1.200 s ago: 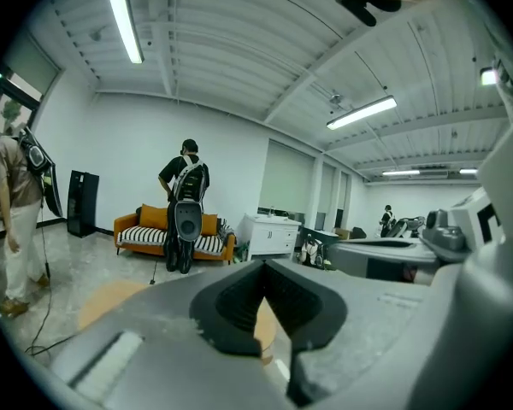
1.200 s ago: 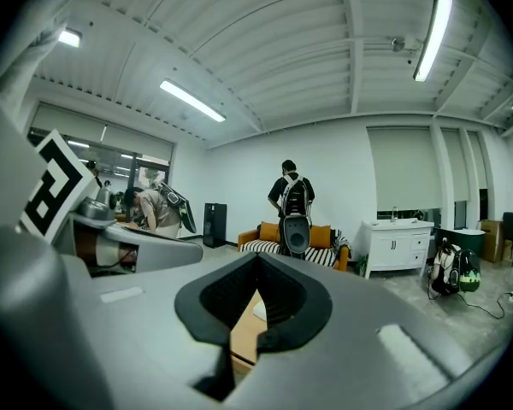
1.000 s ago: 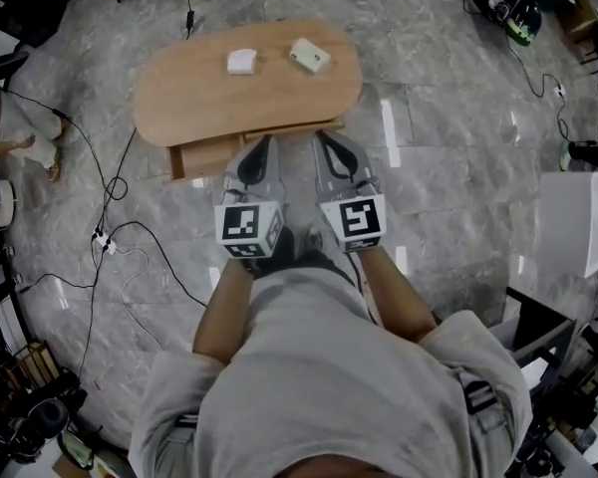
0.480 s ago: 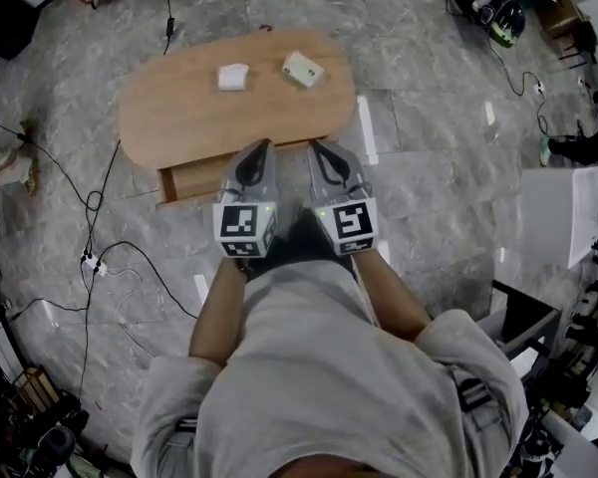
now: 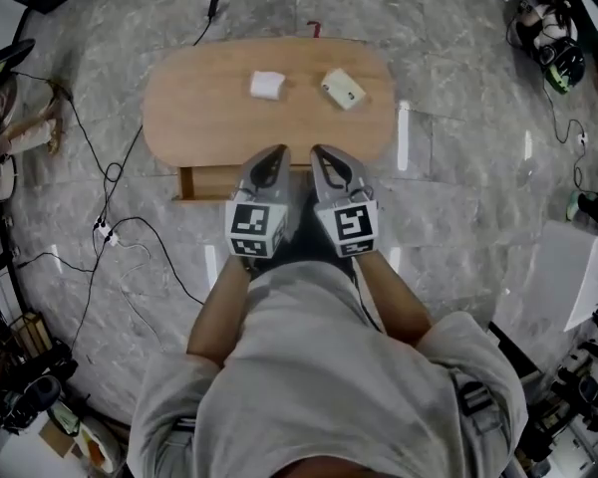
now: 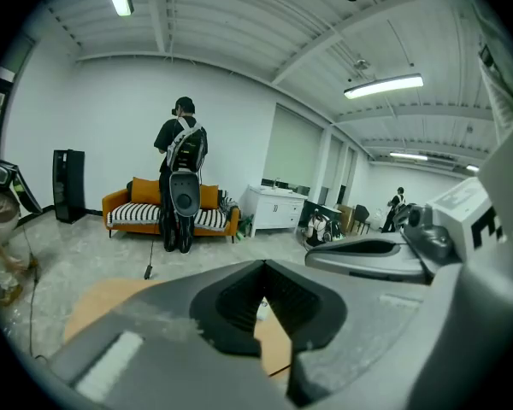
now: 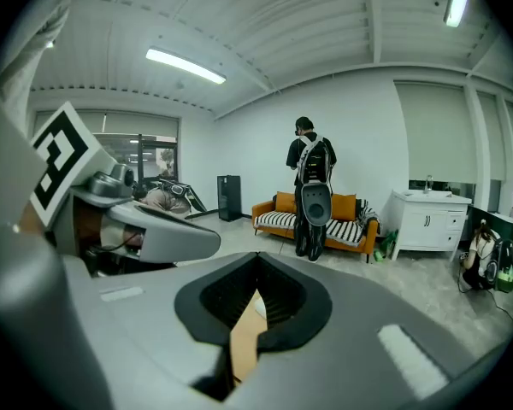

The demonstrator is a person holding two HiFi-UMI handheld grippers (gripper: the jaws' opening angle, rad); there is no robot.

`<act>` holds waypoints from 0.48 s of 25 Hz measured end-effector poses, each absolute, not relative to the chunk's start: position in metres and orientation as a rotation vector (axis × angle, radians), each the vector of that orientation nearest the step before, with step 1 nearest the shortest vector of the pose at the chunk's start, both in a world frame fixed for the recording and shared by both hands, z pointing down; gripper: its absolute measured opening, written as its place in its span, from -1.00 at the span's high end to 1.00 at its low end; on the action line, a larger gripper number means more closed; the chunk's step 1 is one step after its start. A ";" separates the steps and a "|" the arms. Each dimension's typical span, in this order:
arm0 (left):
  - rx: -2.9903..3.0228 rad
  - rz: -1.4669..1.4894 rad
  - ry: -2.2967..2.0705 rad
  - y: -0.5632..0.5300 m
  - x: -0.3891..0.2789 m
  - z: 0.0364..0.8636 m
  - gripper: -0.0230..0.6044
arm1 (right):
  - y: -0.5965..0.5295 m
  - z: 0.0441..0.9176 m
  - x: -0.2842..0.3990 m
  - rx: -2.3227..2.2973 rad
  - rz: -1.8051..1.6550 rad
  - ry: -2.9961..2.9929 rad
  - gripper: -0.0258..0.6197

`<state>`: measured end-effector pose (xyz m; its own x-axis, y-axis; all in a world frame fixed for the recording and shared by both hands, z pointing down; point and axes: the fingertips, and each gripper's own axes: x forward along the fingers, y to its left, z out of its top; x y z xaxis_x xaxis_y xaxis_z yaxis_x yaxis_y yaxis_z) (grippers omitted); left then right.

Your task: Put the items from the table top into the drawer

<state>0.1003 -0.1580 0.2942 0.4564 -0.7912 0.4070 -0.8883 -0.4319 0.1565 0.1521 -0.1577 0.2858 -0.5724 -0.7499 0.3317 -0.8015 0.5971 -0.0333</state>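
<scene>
In the head view an oval wooden table (image 5: pixel 209 108) carries a small white block (image 5: pixel 267 85) and a cream box (image 5: pixel 343 89) on its far half. A drawer (image 5: pixel 207 181) stands partly pulled out under the table's near left edge. My left gripper (image 5: pixel 273 156) and right gripper (image 5: pixel 323 154) hang side by side over the near edge, short of both items. Both are shut with nothing in them. In the left gripper view the left gripper (image 6: pixel 263 264) has its jaws together; so has the right gripper (image 7: pixel 256 256) in its own view, with only slivers of tabletop (image 7: pixel 244 336) showing.
Cables (image 5: pixel 110 229) trail over the marble floor left of the table. Beyond the table a person (image 6: pixel 180 184) stands in front of an orange striped sofa (image 6: pixel 128 212), with a white cabinet (image 6: pixel 274 207) beside it. Bags and gear (image 5: pixel 550 43) lie at the far right.
Both grippers have moved forward together and a little down, from short of the table to over its near edge. The table and its two items now sit closer in the head view.
</scene>
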 end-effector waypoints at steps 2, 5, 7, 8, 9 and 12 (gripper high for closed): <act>2.343 0.401 -1.419 -0.182 0.105 0.301 0.86 | -0.186 0.294 0.156 1.251 0.276 -2.545 0.90; 2.312 0.436 -1.400 -0.212 0.123 0.322 0.86 | -0.227 0.311 0.177 1.266 0.304 -2.522 0.90; 2.300 0.471 -1.367 -0.231 0.136 0.343 0.86 | -0.253 0.328 0.193 1.286 0.325 -2.498 0.90; 2.294 0.487 -1.350 -0.238 0.142 0.354 0.86 | -0.263 0.339 0.200 1.295 0.344 -2.482 0.90; 2.288 0.497 -1.336 -0.246 0.147 0.363 0.86 | -0.272 0.351 0.208 1.304 0.369 -2.463 0.90; 2.269 0.507 -1.305 -0.269 0.161 0.392 0.86 | -0.296 0.389 0.229 1.332 0.414 -2.403 0.90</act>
<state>0.1611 -0.2693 0.3916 0.4792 -0.6999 0.5296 -0.8739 -0.4367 0.2135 0.2295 -0.2956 0.3888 -0.4901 -0.7494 0.4452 -0.8552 0.5123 -0.0789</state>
